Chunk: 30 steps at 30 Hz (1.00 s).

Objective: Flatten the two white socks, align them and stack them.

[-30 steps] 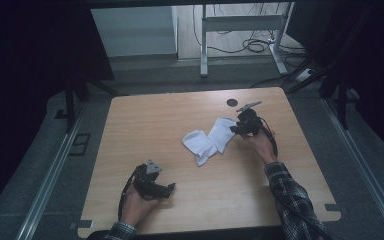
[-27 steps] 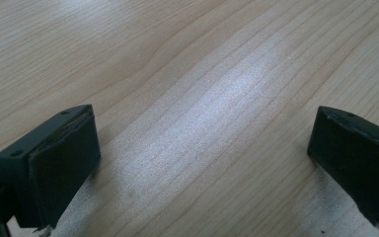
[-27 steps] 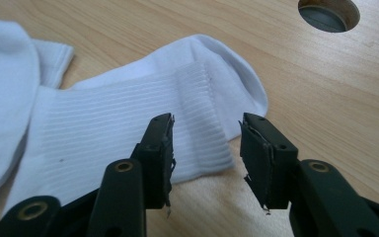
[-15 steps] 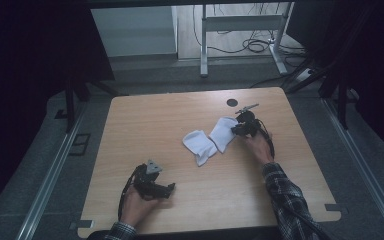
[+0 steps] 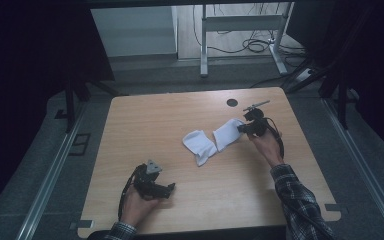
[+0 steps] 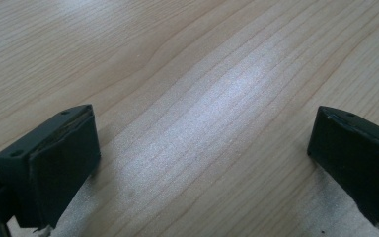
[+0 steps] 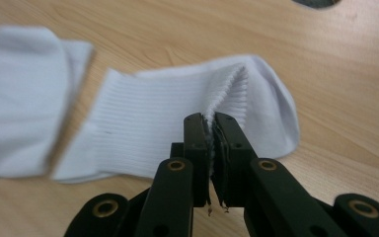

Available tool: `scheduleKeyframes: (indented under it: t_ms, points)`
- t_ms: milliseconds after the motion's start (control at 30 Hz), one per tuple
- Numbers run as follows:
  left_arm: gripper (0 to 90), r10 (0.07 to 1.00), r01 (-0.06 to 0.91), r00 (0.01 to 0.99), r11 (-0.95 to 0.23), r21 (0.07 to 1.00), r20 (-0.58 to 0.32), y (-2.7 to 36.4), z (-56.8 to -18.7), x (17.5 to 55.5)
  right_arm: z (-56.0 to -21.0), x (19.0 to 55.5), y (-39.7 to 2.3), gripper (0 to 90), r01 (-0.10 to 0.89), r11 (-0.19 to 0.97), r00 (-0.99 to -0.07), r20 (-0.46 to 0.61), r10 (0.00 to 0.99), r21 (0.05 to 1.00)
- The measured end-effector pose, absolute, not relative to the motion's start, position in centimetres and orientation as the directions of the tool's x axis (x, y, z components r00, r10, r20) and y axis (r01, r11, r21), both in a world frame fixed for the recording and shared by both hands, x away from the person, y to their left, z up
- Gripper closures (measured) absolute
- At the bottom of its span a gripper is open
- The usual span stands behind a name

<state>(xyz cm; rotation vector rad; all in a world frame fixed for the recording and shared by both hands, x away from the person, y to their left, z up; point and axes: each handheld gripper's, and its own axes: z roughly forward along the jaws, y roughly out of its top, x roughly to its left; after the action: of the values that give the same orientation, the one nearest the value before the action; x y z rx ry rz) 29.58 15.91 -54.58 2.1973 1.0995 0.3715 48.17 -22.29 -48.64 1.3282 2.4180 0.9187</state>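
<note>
Two white socks lie mid-table, one (image 5: pixel 199 145) to the left of the other (image 5: pixel 226 134). My right gripper (image 5: pixel 242 129) is at the right sock's end. In the right gripper view its jaws have just been closing, and the gripper (image 7: pixel 211 124) is shut on the ribbed cuff of that sock (image 7: pixel 143 116), bunching the fabric between the pads. The other sock (image 7: pixel 19 123) is blurred at the left. My left gripper (image 5: pixel 168 189) rests near the table's front left. It (image 6: pixel 202 153) stands open, with bare wood between the wide-apart jaws.
A dark round hole (image 5: pixel 232 102) sits in the wooden table (image 5: pixel 155 125) near its far edge, just behind the right gripper. Beyond the table are metal frame legs (image 5: pixel 203 45) and cables on the floor. Dark gaps flank the table on both sides.
The right gripper's jaws have shut on the right sock's cuff and drawn it a little to the right, so the bunched socks now lie spread apart. The left gripper has not moved.
</note>
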Motion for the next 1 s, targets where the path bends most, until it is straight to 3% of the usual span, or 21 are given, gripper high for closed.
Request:
scheduleKeyframes:
  t_ms: [333,600,833,1000]
  points:
    - [0.0,0.791,0.608,0.611,-0.445,0.657,-0.03,15.9,-54.6,29.6,-42.4,47.5,-19.9,85.2,0.639,0.321,-0.606,0.199,0.77,0.699]
    - [0.0,0.794,0.608,0.607,-0.441,0.66,-0.029,15.9,-54.6,29.6,-38.0,46.9,-17.5,85.6,0.565,0.309,-0.653,0.187,0.734,0.765]
    - [0.0,0.793,0.608,0.609,-0.443,0.659,-0.029,15.9,-54.6,29.6,-31.9,44.9,-20.0,85.4,0.489,0.217,-0.641,0.179,0.746,0.845]
    - [0.0,0.793,0.607,0.608,-0.444,0.658,-0.026,15.8,-54.6,29.6,-32.9,44.4,-22.5,85.3,0.519,0.201,-0.602,0.188,0.776,0.831]
